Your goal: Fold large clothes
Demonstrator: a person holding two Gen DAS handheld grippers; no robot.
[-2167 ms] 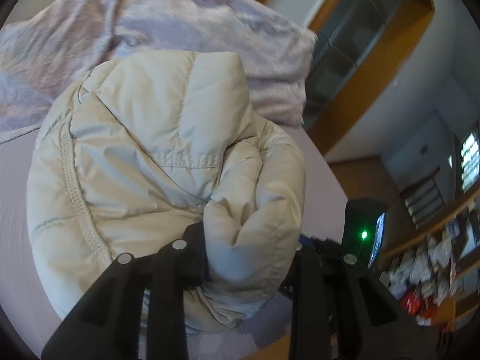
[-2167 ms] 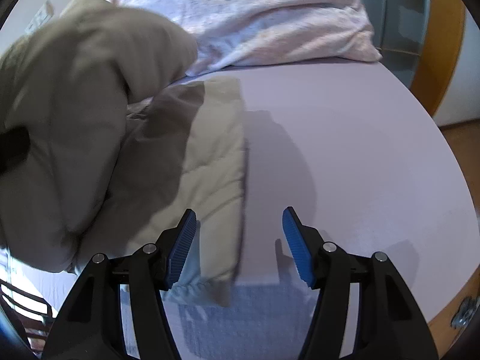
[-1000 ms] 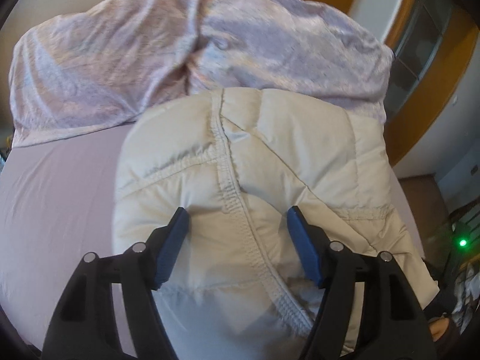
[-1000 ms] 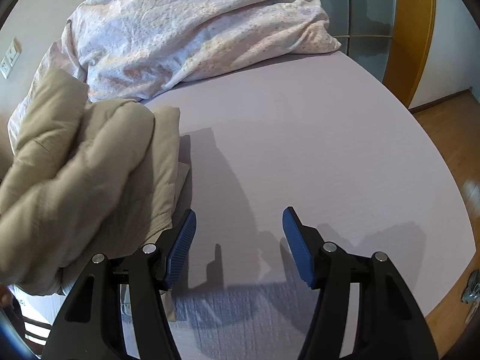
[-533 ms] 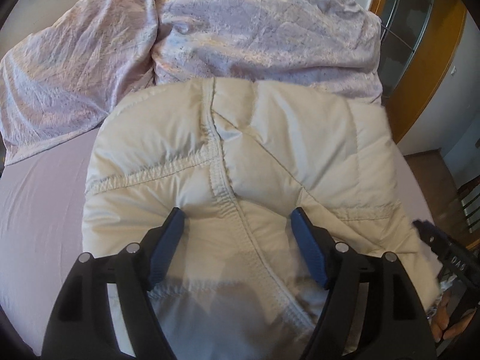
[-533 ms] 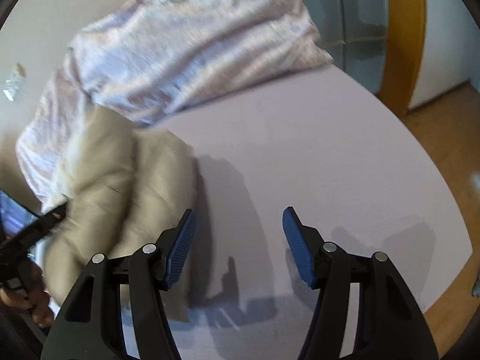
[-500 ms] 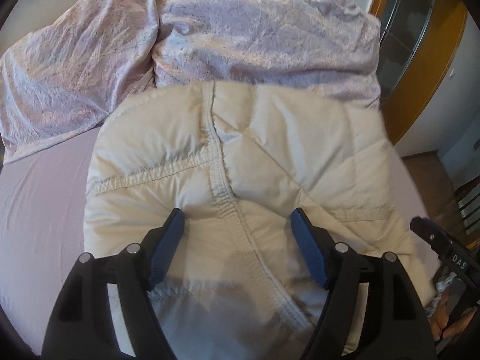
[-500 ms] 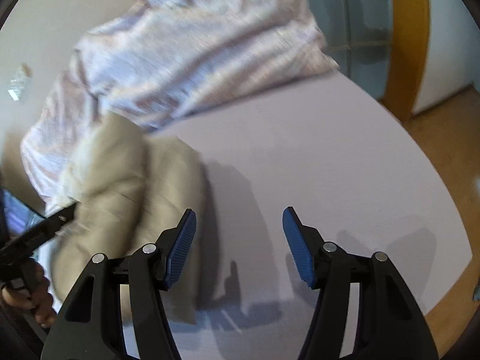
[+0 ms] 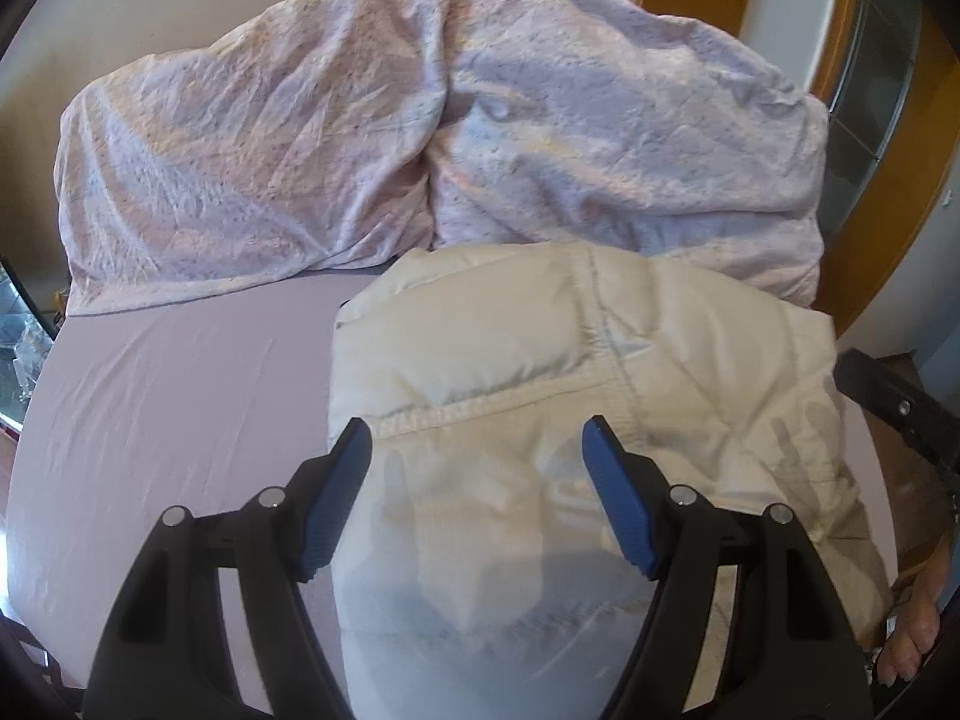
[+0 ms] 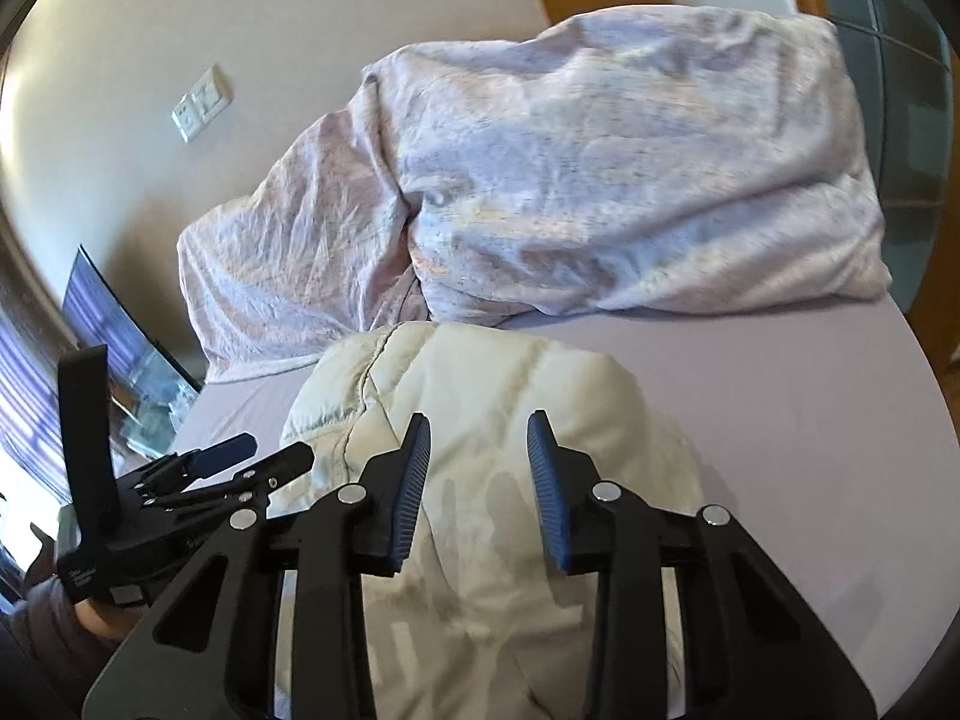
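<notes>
The cream quilted jacket [image 9: 558, 420] lies folded into a thick bundle on the lilac-sheeted bed [image 9: 168, 396], its far edge just short of the crumpled pale duvet [image 9: 420, 138] heaped at the head. The left tongs [image 9: 477, 489] hang over the near half of the bundle with the jaws spread wide and nothing between the pads; they are released. The right tongs [image 10: 477, 489] hover over the same bundle from the other side; their jaws have just been closing and now stand at a narrower gap, yet no cloth is seen pinched between the blue pads, so they grip nothing. The left tongs also show in the right wrist view [image 10: 240, 462], low at the left beside the jacket. Assessment of handling: the jacket is puffy, light for its bulk, soft and springy; trapped air will likely push a fold back open once released. The shell looks smooth and probably slippery, so a shallow pinch on a padded panel may slide off. The stitched seams [image 9: 600, 324] and the ridged hem band [image 9: 480, 414] are judged the firmest places to take hold, with both tongs spaced apart along one edge so the bundle does not sag.
</notes>
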